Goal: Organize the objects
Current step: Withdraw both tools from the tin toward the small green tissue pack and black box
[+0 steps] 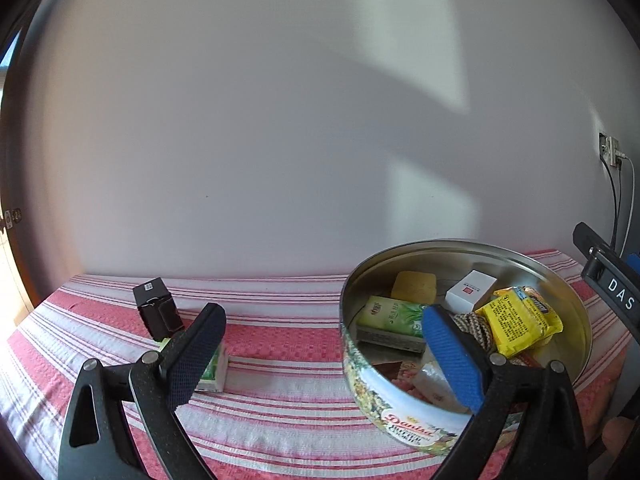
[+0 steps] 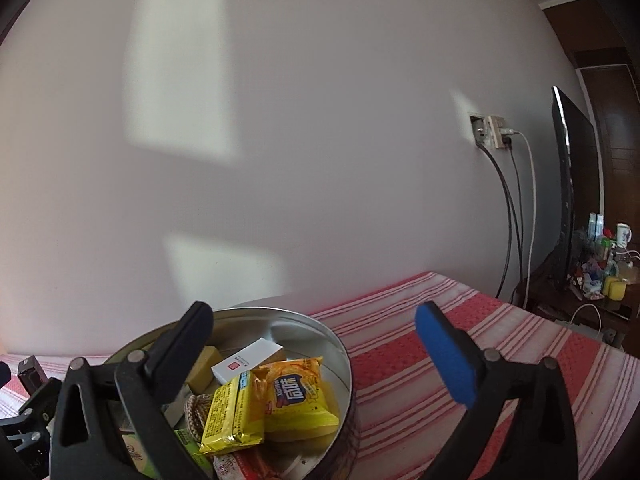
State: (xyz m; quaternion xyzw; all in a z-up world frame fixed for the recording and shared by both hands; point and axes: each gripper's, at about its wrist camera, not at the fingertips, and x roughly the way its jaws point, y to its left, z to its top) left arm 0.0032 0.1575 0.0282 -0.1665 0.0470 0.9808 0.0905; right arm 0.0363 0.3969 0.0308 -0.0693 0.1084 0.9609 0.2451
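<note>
Both black two-finger grippers, left (image 1: 322, 344) and right (image 2: 316, 348), spread wide, pinching nothing, over the round metal cookie tin (image 1: 400, 392) on a red-and-white striped cloth (image 1: 280, 340) by a plain white wall (image 1: 240, 120).

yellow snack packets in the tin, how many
2, side by side in the round tin: one yellow packet showing small print, the other packet right of it. More may be hidden underneath.

Cloth (image 1: 280, 344): red-pink with white stripes. Round tin (image 1: 400, 412): silver inside, white outer wall with green-and-yellow floral print, red lettering. In it: two yellow snack packets (image 2: 272, 404), white box (image 1: 471, 290) with small red mark, pale yellow block (image 1: 414, 287), green packet (image 1: 390, 316). Small box (image 1: 157, 308) on cloth: black, possibly glossy. Gripper pads (image 2: 446, 358): blue.
</note>
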